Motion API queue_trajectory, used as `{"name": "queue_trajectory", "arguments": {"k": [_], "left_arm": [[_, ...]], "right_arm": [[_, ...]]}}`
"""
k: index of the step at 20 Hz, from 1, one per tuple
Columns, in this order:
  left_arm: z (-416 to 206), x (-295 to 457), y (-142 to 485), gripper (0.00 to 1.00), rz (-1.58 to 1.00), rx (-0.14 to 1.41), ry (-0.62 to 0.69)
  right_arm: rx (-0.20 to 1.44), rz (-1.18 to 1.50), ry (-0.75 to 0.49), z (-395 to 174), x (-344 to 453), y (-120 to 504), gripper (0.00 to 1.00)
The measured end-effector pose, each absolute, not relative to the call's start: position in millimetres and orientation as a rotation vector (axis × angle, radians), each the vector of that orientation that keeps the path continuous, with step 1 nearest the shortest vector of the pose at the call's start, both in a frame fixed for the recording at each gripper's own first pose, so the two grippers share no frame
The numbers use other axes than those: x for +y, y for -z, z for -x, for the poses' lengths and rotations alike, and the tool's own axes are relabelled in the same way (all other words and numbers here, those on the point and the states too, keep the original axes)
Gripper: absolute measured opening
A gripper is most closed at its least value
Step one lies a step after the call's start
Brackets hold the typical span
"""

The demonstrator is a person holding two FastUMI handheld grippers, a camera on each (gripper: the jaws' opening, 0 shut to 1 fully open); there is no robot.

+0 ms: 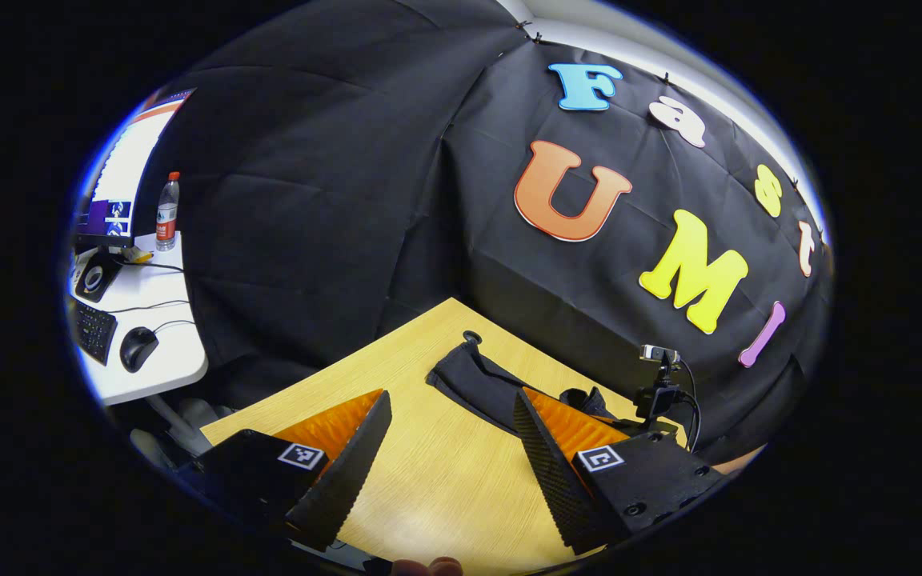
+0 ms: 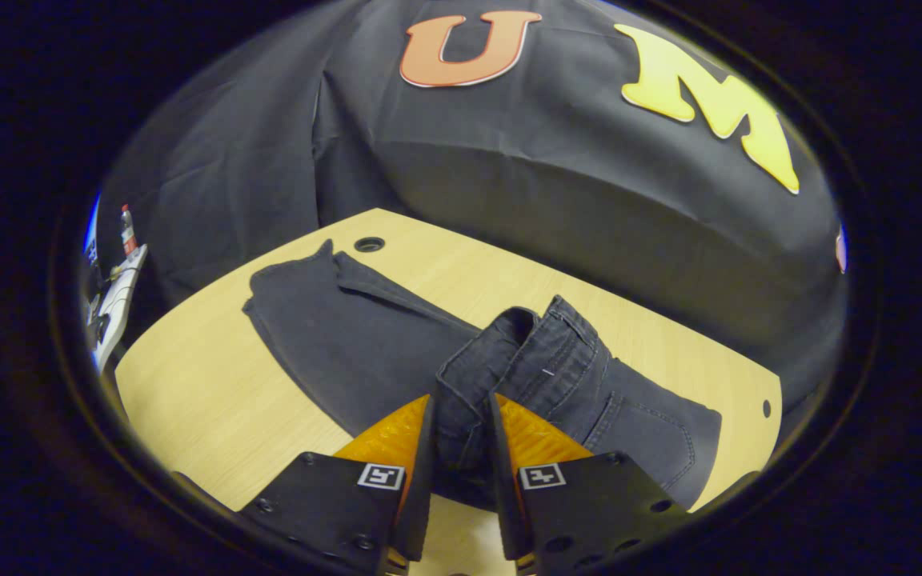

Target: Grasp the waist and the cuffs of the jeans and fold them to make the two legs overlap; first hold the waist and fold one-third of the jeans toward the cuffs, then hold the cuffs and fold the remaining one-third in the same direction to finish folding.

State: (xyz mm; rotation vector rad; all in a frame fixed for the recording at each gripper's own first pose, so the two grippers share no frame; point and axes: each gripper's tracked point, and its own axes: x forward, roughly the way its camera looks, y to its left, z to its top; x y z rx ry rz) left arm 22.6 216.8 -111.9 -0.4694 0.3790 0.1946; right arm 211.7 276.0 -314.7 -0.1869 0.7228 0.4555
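Dark jeans [image 2: 365,344] bunch between the clamped right gripper [image 2: 461,448]; left gripper [image 1: 449,448] gapes.

The left gripper [image 1: 449,448] hangs over the wooden table [image 1: 445,480] with its two fingers wide apart and nothing between them. Dark jeans [image 1: 481,384] lie near the far corner of the table, next to a round hole [image 1: 471,337] in the top. A small camera [image 1: 659,388] on a stand sits at the right edge. Off to the left is a white desk [image 1: 158,352] with a water bottle [image 1: 166,212], a keyboard [image 1: 93,330], a mouse [image 1: 138,348] and a monitor [image 1: 129,172].
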Motion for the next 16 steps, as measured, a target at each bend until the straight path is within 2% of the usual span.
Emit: {"name": "queue_trajectory", "arguments": {"k": [1, 3, 4, 5, 9, 10, 12, 15, 16], "left_arm": [[-23.6, 215.8, 111.6, 0.99, 0.471, 0.379, -0.192], [-25.8, 214.8, 112.9, 0.99, 0.468, 0.374, -0.185], [-28.3, 214.5, 112.6, 0.99, 0.462, 0.373, -0.181], [-31.5, 214.1, 113.7, 0.99, 0.455, 0.372, -0.175], [-49.5, 210.3, 116.8, 0.99, 0.376, 0.366, -0.131], [-57.6, 210.7, 119.7, 0.99, 0.351, 0.364, -0.117], [-71.9, 211.9, 125.5, 0.99, 0.303, 0.372, -0.098], [-98.7, 219.7, 143.4, 0.99, 0.18, 0.361, -0.102], [-108.4, 221.2, 151.6, 0.99, 0.166, 0.371, -0.093]], "right_arm": [[0.717, 0.181, -0.469, -207.1, 277.4, 308.7, 0.38], [0.707, 0.152, -0.484, -196.9, 274.1, 293.9, 0.49], [0.696, 0.137, -0.489, -192.2, 272.1, 284.0, 0.61], [0.677, 0.13, -0.492, -189.1, 267.3, 270.4, 0.64], [0.586, 0.092, -0.517, -164.5, 243.9, 205.1, 0.92], [0.567, 0.087, -0.52, -155.8, 235.2, 187.7, 0.94], [0.531, 0.08, -0.521, -142.8, 215.9, 158.4, 0.91], [0.488, 0.098, -0.486, -125.1, 178.3, 124.3, 0.95], [0.481, 0.094, -0.466, -119.6, 166.0, 116.1, 0.92]]}}
